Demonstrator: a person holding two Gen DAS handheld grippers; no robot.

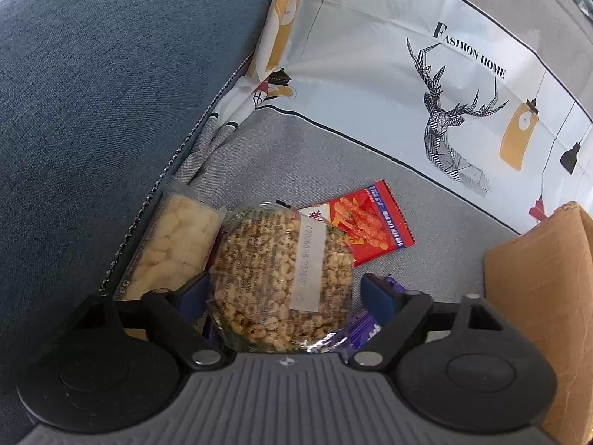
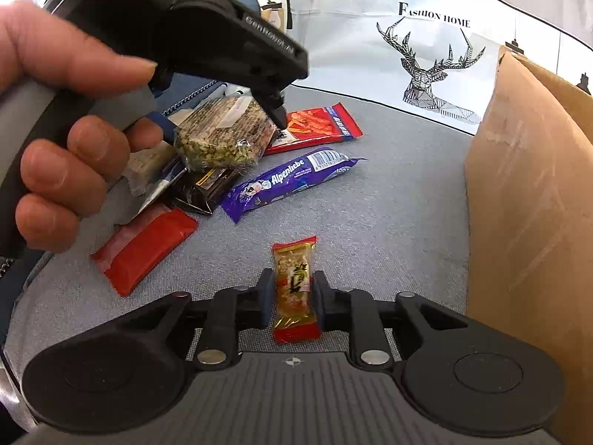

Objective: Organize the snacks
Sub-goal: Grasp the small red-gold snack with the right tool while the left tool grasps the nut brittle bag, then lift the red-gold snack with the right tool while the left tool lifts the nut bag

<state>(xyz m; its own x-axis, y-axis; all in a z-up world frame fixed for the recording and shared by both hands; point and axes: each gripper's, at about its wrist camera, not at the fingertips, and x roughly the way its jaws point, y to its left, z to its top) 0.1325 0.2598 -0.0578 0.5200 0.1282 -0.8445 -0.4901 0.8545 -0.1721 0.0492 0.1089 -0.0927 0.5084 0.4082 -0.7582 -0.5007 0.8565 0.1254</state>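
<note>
The left gripper (image 1: pixel 281 293) has its jaws spread wide around a round puffed-grain cake (image 1: pixel 283 278) in clear wrap. In its own view the left pad looks to touch the wrap while the right pad stands just off it, so I would not call it a grip yet. From the right wrist view that cake (image 2: pixel 222 135) seems raised above the heap, though the angle is poor.

The right gripper (image 2: pixel 293 298) is nearly together on a small gold-and-red candy bar (image 2: pixel 295 289), the pads pressing its sides; its long axis runs twelve to six, straight along the fingers.

The cardboard box (image 2: pixel 526 193) stands at three o'clock of the right gripper, so the right hand is the nearer one, I judge.

Only the right view shows the purple Alpenliebe roll (image 2: pixel 289 181), the flat red packet (image 2: pixel 144 248) and the person's hand (image 2: pixel 70 137). Only the left view shows the pale puffed bar (image 1: pixel 174 244) at ten o'clock of the cake.
</note>
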